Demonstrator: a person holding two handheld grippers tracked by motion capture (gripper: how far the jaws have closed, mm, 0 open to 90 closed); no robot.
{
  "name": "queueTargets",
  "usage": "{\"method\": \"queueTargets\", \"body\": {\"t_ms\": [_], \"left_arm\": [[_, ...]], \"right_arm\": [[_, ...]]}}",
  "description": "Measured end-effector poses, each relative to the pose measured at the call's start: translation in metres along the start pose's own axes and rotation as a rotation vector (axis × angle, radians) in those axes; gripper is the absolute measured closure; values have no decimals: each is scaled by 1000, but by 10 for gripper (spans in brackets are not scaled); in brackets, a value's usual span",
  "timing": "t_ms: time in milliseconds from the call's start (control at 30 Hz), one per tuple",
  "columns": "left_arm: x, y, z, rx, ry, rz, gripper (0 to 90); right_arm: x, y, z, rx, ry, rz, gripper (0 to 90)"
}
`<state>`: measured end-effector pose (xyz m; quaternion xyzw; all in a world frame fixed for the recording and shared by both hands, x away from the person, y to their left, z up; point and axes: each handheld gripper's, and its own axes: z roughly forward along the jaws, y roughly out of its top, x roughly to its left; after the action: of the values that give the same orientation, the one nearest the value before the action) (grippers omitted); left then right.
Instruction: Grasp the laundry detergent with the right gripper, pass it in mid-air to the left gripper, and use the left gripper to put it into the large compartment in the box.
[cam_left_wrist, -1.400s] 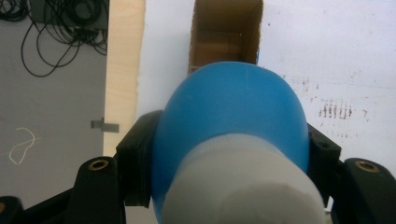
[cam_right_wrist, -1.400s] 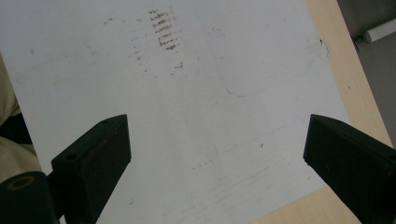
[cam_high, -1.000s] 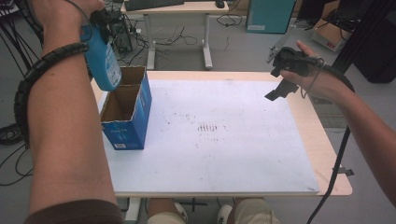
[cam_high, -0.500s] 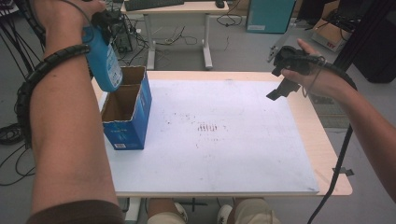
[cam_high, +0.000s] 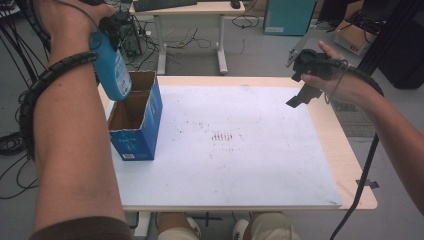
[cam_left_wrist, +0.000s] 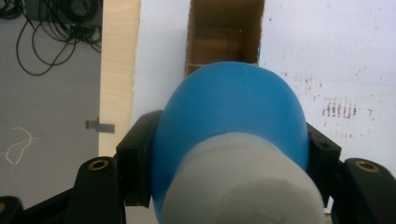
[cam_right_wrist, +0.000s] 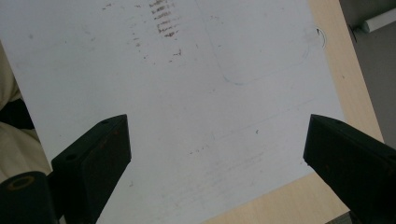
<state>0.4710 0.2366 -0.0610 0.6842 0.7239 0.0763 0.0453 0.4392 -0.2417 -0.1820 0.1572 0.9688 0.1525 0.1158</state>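
White sheet covers most of the wooden counter (cam_high: 350, 165), smudged with dark marks near the middle; office floor, cables and another desk sit behind. Left hand-held gripper (cam_high: 111, 35) is clenched on a blue bottle (cam_high: 112, 67), jaws pressing both sides of its body in the left gripper view (cam_left_wrist: 231, 121), white cap toward the camera. Bottle hangs base-down right above the open top of the blue cardboard box (cam_high: 136, 120), which stands upright at the sheet's left edge; bottle base is not yet inside. Compared with the frames a second and half a second back, next to nothing changed: bottle sits in the same spot over the box, box unmoved, both hands parked. Right hand-held gripper (cam_high: 305, 92) is released, jaws spread wide with nothing between them, held above the far right of the counter, well apart from the box. Judgement: a pause before lowering; bottle looks lined up with the opening, so the drop into the box is the step pending.
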Motion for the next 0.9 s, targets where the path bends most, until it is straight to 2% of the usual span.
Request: {"method": "queueTargets", "body": {"t_ms": [233,633,667,833,900], "left_arm": [[1,-5,12,2,-5,-4,363],[3,-15,45,14,-18,-1,363],[3,-16,48,15,-17,0,363],[4,-21,63,7,-22,-2,363],[3,-22,68,5,-24,-4,363]], "right_arm": [[2,-1,0,3,0,-3,77],[4,-2,-1,7,-8,-33,73],[5,-2,-1,8,-5,-15,73],[5,-4,-1,16,-4,-25,74],[6,-4,-1,17,-6,-13,74]]}}
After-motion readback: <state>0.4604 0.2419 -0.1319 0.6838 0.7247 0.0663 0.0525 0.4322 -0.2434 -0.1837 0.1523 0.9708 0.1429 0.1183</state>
